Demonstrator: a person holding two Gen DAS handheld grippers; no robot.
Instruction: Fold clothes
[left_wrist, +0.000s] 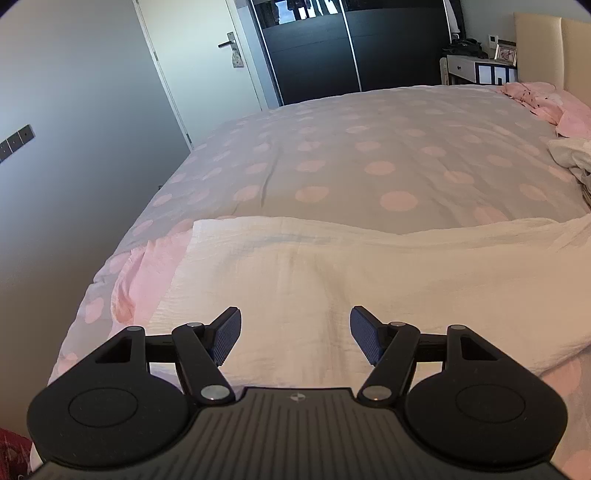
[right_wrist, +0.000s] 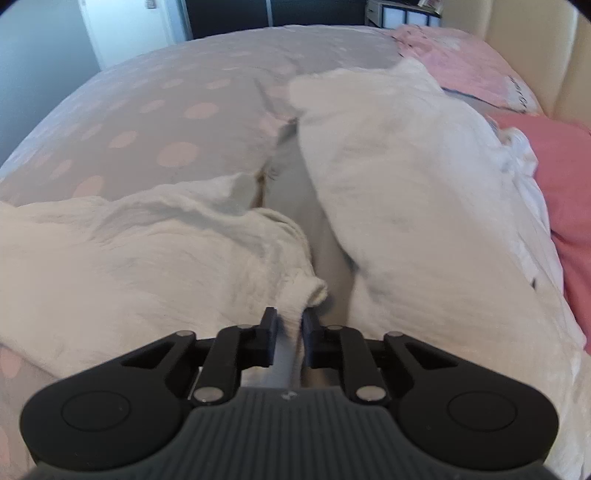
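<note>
White crinkled cloth (left_wrist: 332, 280), gauzy and muslin-like, spread across the near edge of a bed, over a grey duvet with pink dots (left_wrist: 332, 147). Flat and fairly smooth at its left end, with a straight far edge and a squared corner; lumpy and gathered toward the right, where a bunched hem (right_wrist: 295, 291) rises off the bedding. Kind of garment not clear from either view.

Right gripper (right_wrist: 290, 334) pinching that bunched hem, fingers drawn close with the fabric between them. Left gripper (left_wrist: 295, 338) spread wide, nothing between its pads, hovering low over the flat left stretch of the cloth.

Just right of the pinched hem, a second white piece (right_wrist: 406, 184), large and rumpled, blurred as if swinging; whether part of the same cloth or separate, hard to tell. Beyond it, pink bedding (right_wrist: 565, 173) and a cream headboard (left_wrist: 554, 48).

As for progress: no tidy folded stack anywhere in view. Left end laid out neatly, right end gathered and held, so partway through by the look of it, either mid-spread before a fold or with one edge being carried over. Rumpled white heap still wanting work in any case.
</note>
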